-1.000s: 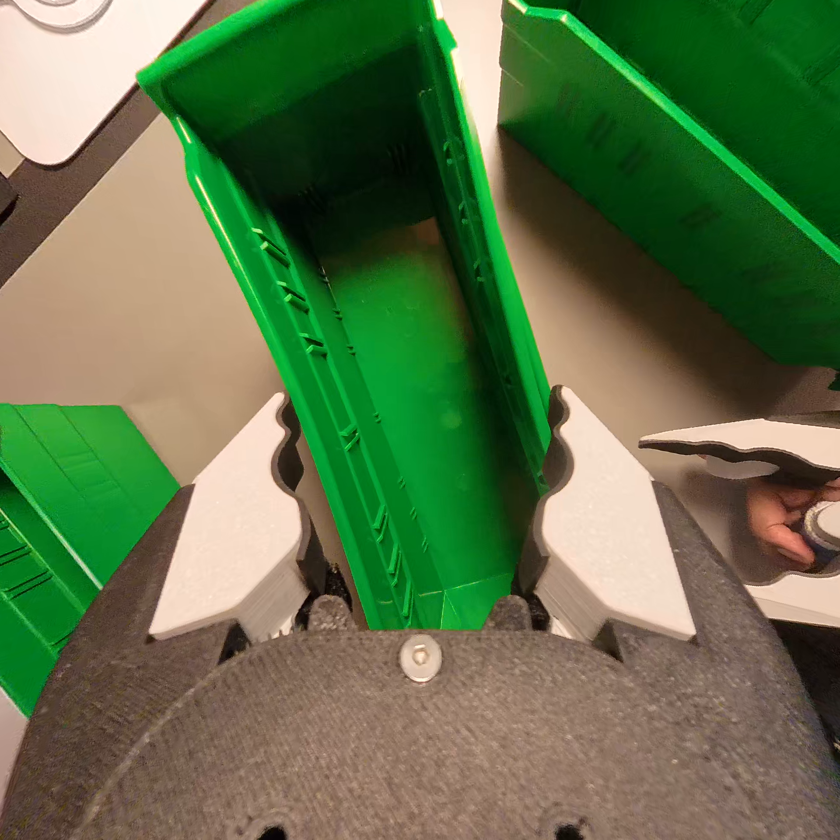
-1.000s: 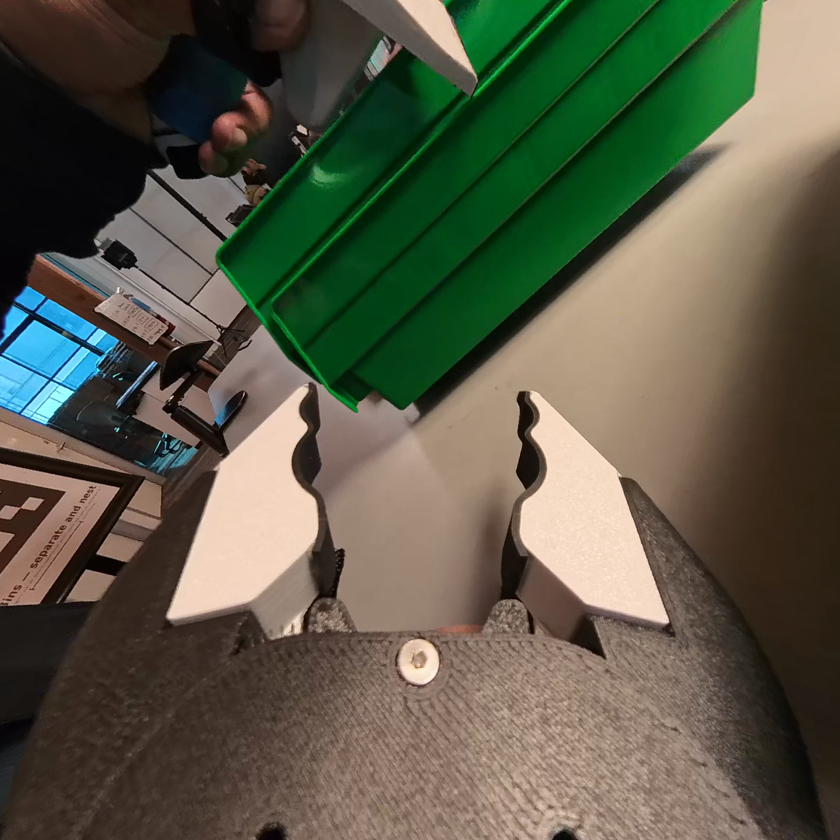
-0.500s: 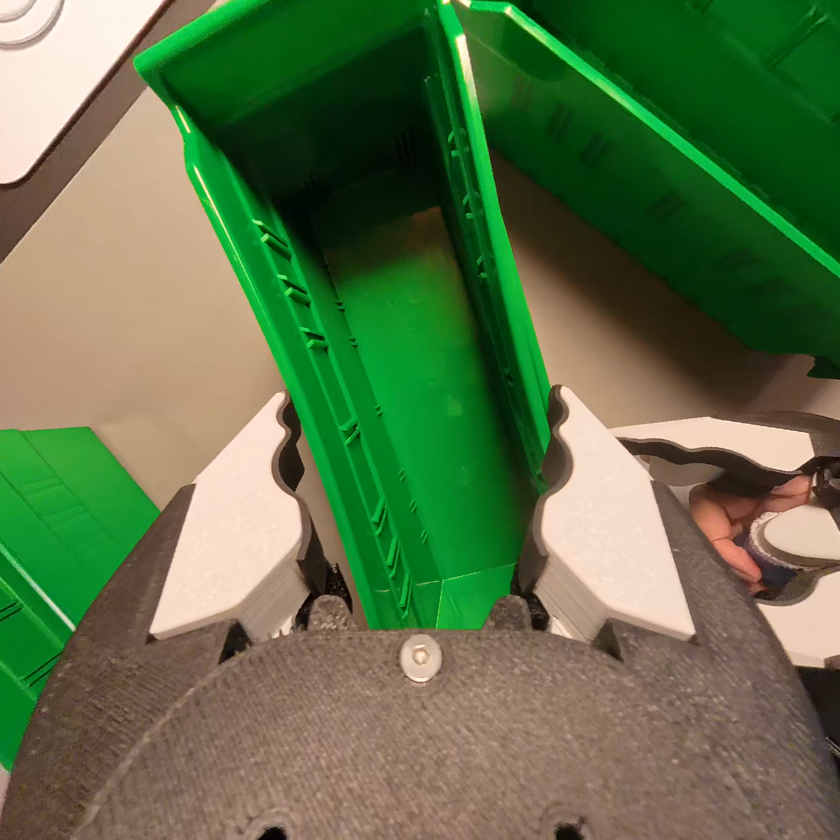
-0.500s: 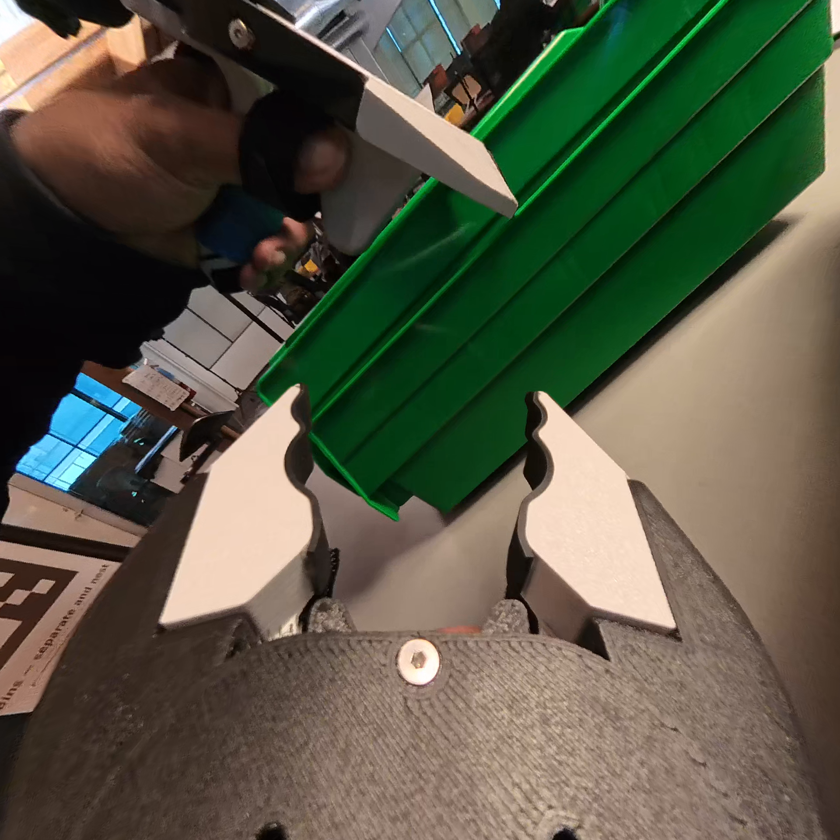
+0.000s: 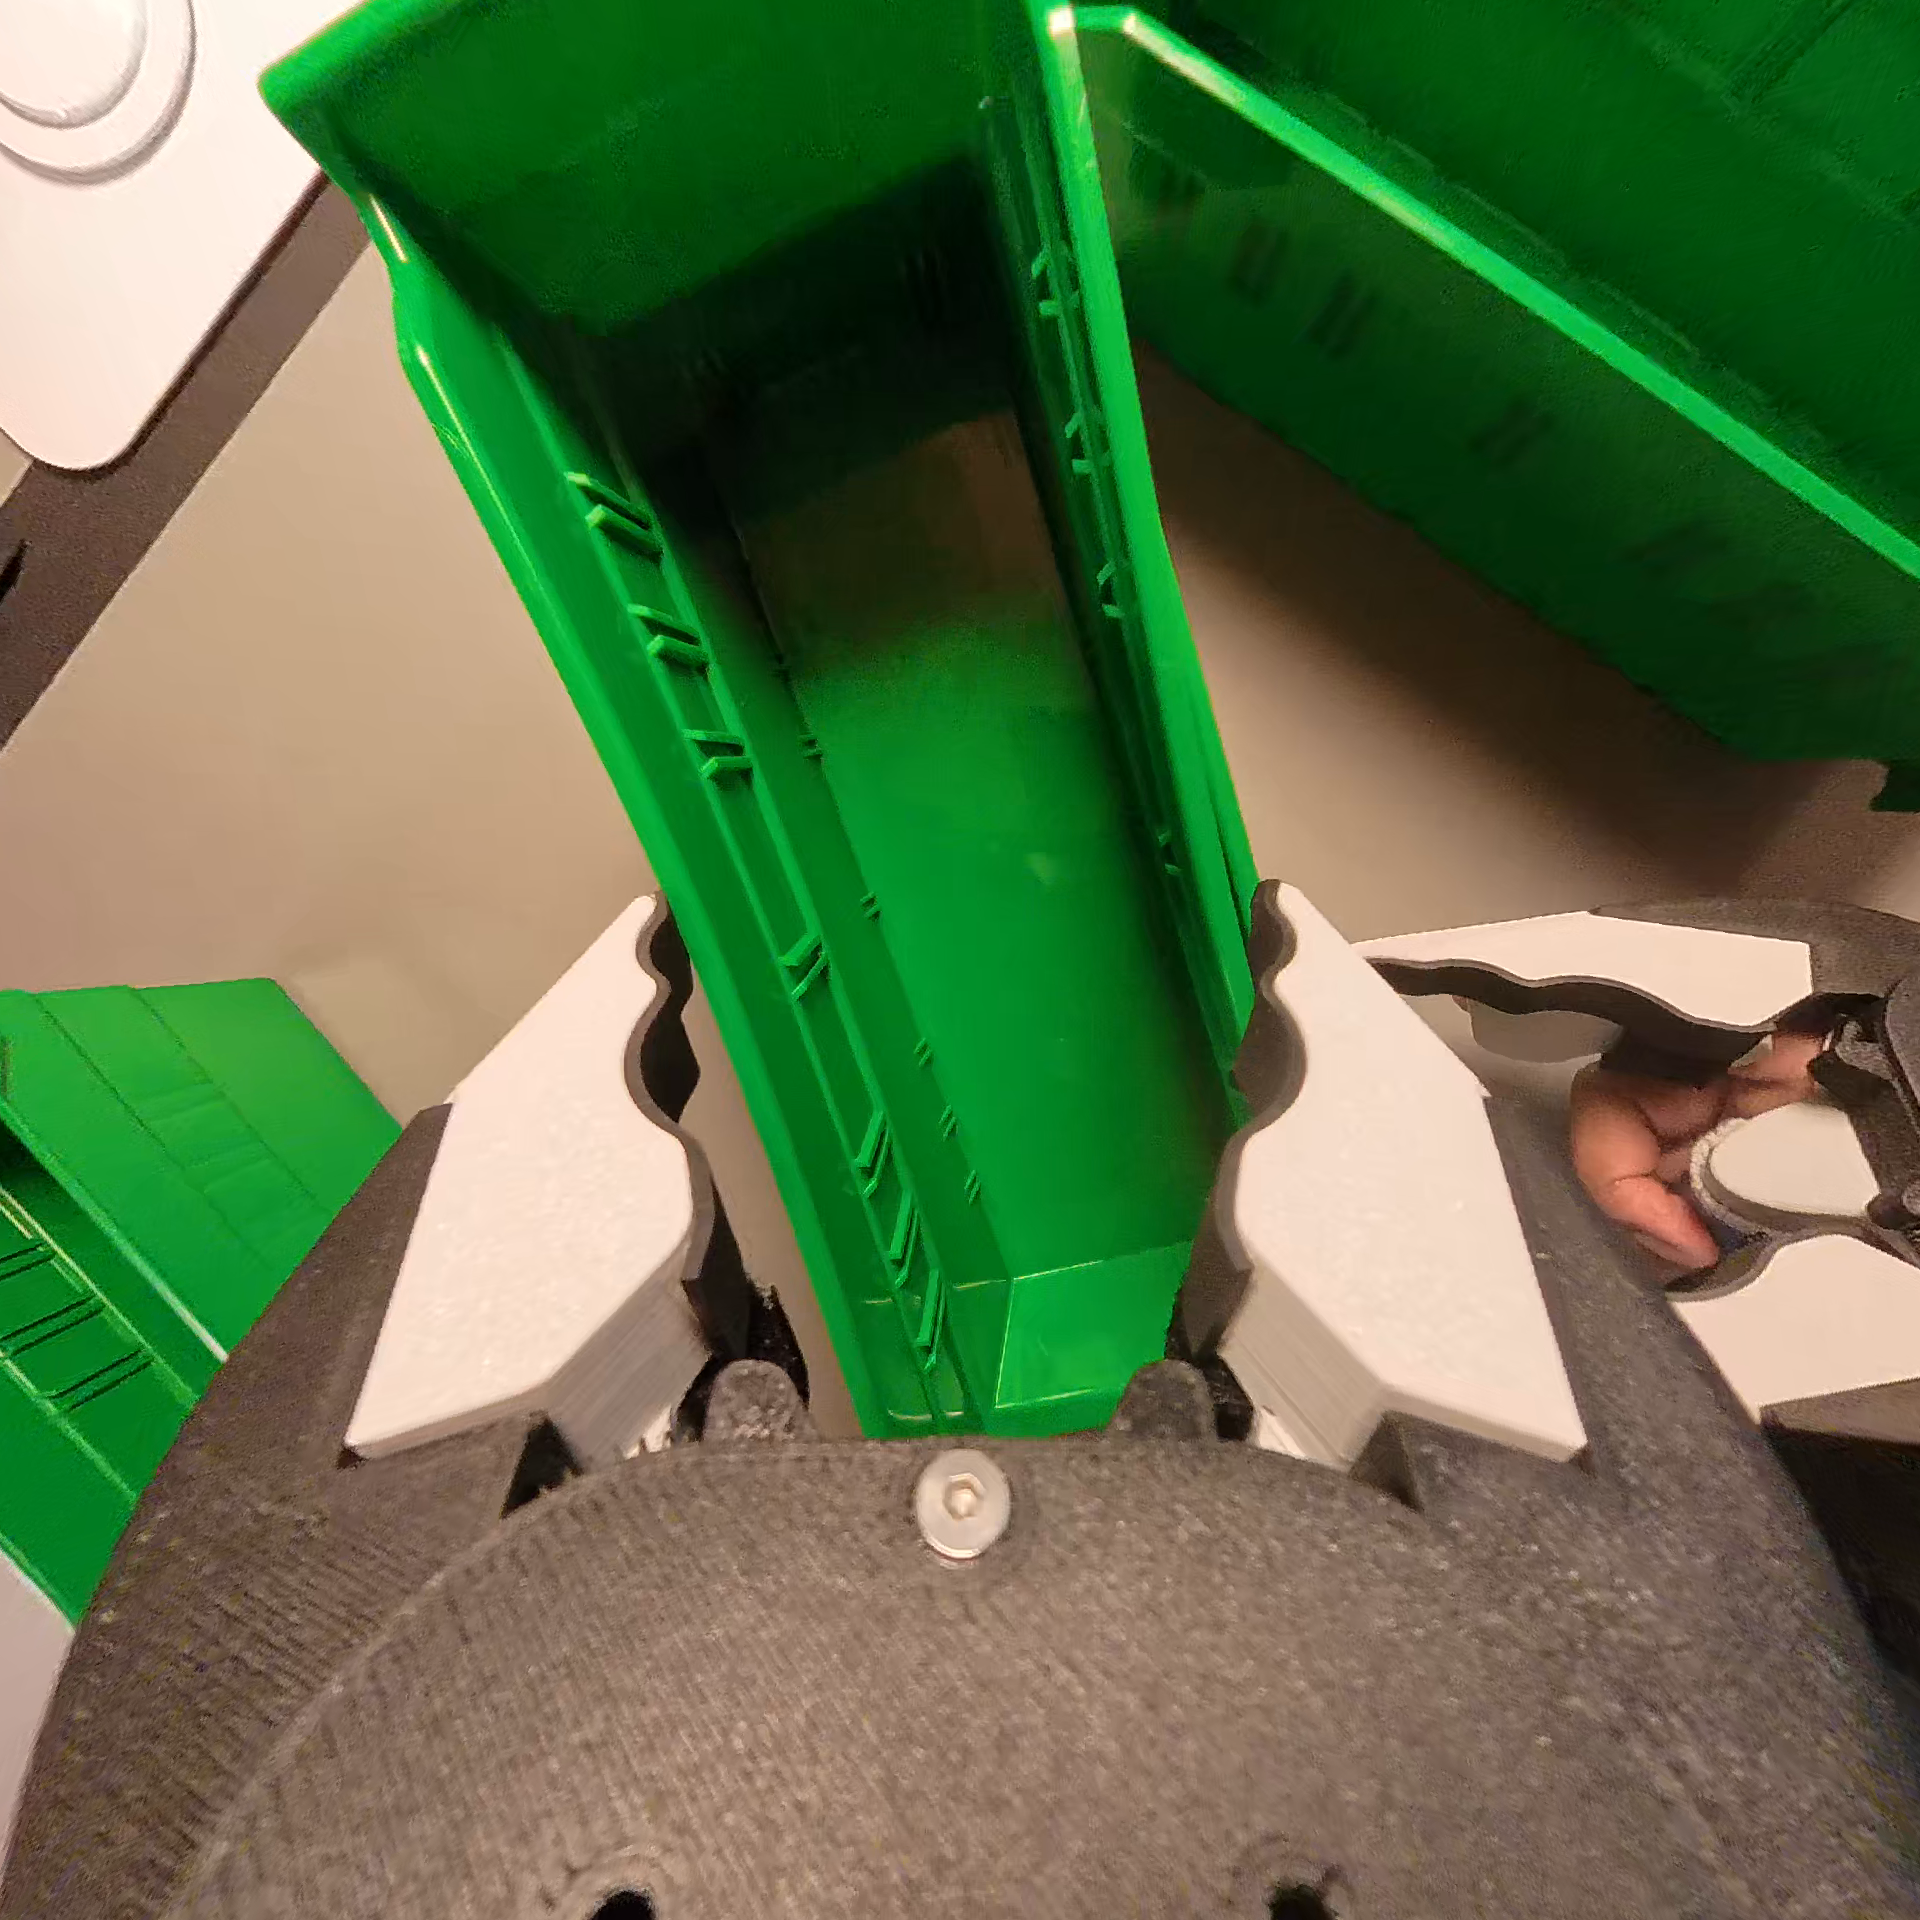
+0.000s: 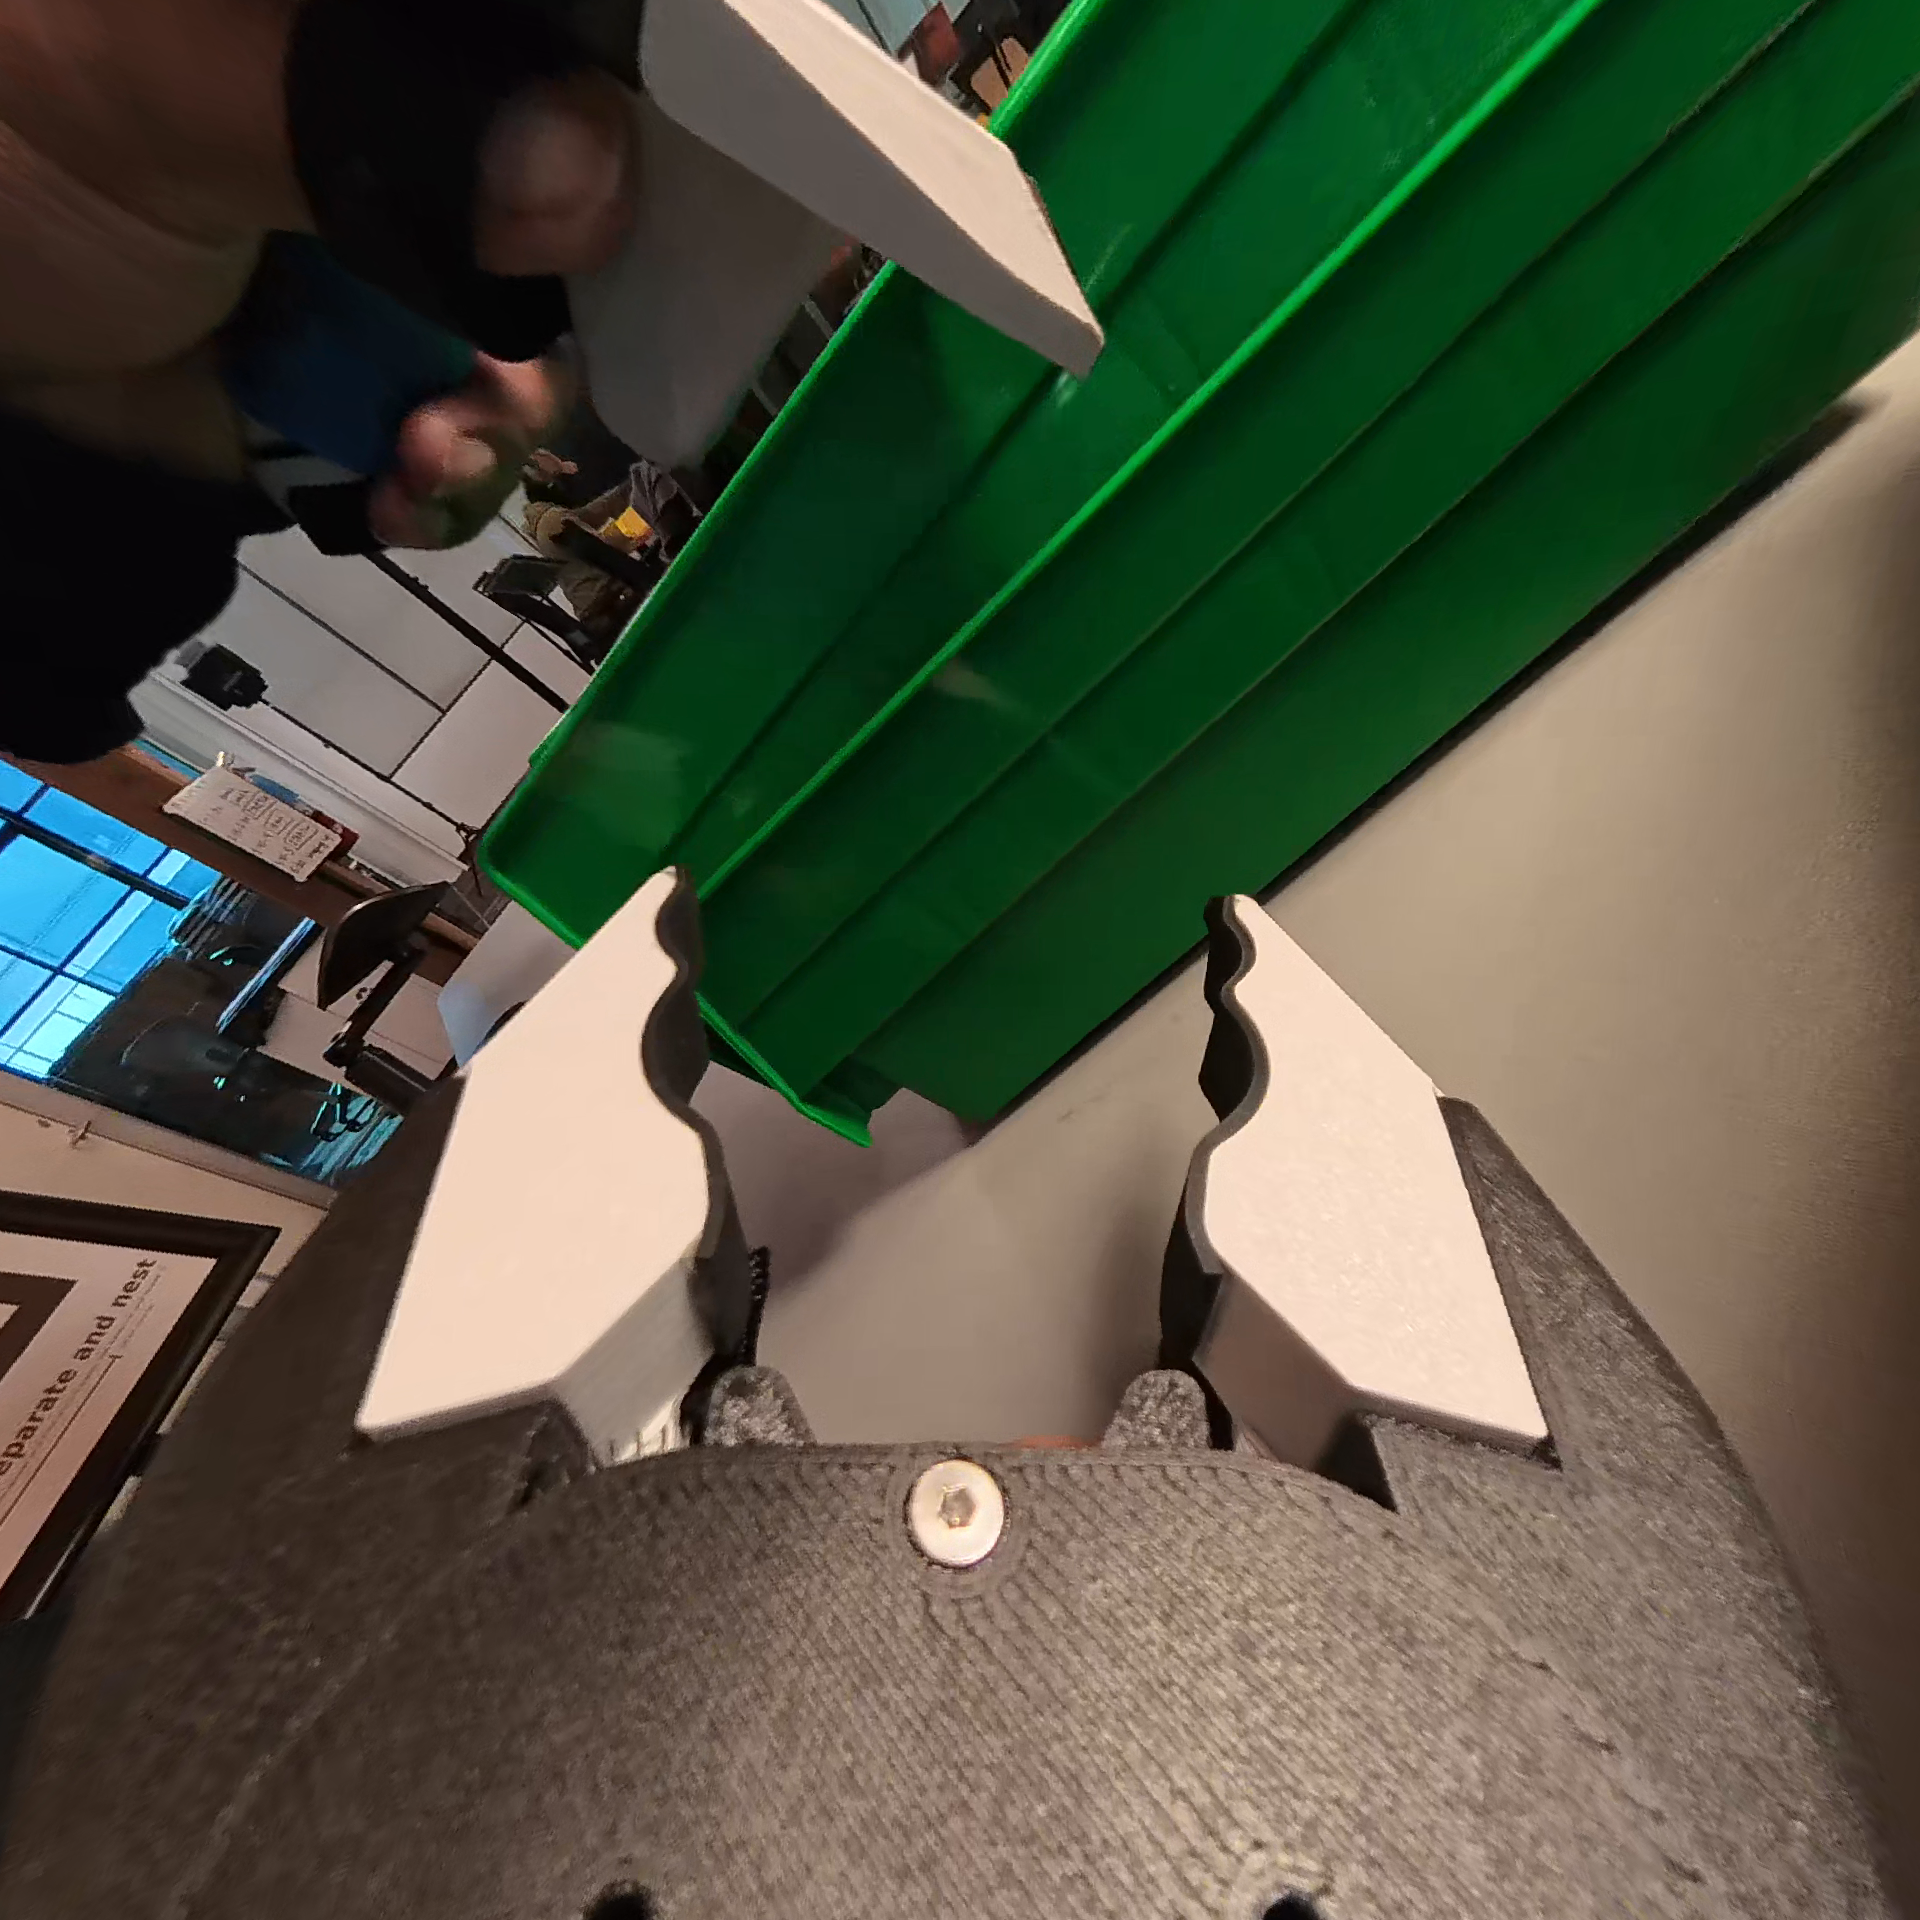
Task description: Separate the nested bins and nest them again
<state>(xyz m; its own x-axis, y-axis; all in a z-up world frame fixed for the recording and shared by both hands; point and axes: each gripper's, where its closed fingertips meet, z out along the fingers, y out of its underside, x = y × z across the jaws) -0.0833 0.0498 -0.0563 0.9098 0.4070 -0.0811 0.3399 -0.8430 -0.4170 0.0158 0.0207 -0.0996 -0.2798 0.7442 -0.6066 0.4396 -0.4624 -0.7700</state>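
In the left wrist view a long green bin [image 5: 935,831] runs away from me between my left gripper's [image 5: 958,899] fingers. Both pads sit against its side walls, so the gripper is shut on it. The same bin shows in the right wrist view [image 6: 1247,520] as stepped green walls, tilted, with the left gripper's finger [image 6: 883,208] at its upper rim. I cannot tell whether a second bin is nested in it. My right gripper [image 6: 951,891] is open, and the bin's near corner lies just between its fingertips without being pressed. It also shows in the left wrist view [image 5: 1610,987].
A larger green bin [image 5: 1558,312] stands at the upper right, almost touching the held bin's far end. Another green bin [image 5: 156,1195] lies at the lower left. The table [image 5: 260,727] is beige, with a white sheet [image 5: 104,208] at the far left and a printed sheet [image 6: 83,1351] at its edge.
The bin stayed fixed in my left gripper while both moved toward the larger bin on the right. My right gripper opened wider and closed in on the bin's near corner.
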